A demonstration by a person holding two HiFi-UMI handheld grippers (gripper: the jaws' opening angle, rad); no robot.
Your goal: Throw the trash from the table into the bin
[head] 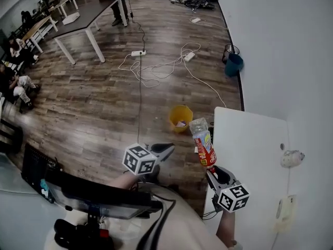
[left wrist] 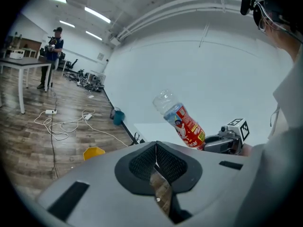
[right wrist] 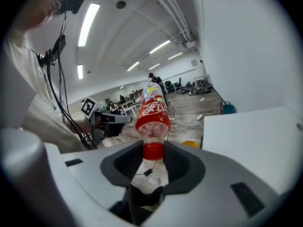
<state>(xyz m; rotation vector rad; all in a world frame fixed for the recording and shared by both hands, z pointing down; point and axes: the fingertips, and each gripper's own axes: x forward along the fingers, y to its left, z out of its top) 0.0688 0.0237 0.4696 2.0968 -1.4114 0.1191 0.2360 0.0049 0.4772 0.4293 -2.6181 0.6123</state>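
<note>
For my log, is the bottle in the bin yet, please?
Out: the right tool grips the bottle by its cap, apart from the yellow bin.

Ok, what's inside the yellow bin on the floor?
One pale scrap lies inside the yellow bin, too small to identify. The bin's wall covers part of its bottom, so anything lying there cannot be seen.

A clear plastic bottle (head: pixel 203 142) with a red label and a red cap is held by its cap in the right gripper (head: pixel 214 172), above the left edge of the white table (head: pixel 250 134), its base pointing to 11 o'clock. The yellow bin (head: pixel 180 117) stands open on the wooden floor, at 10 o'clock from the bottle, with something white inside. On the table a crumpled white paper (head: pixel 292 159) lies at 3 o'clock from the bottle, and a pale flat piece (head: pixel 285 211) at 5 o'clock
</note>
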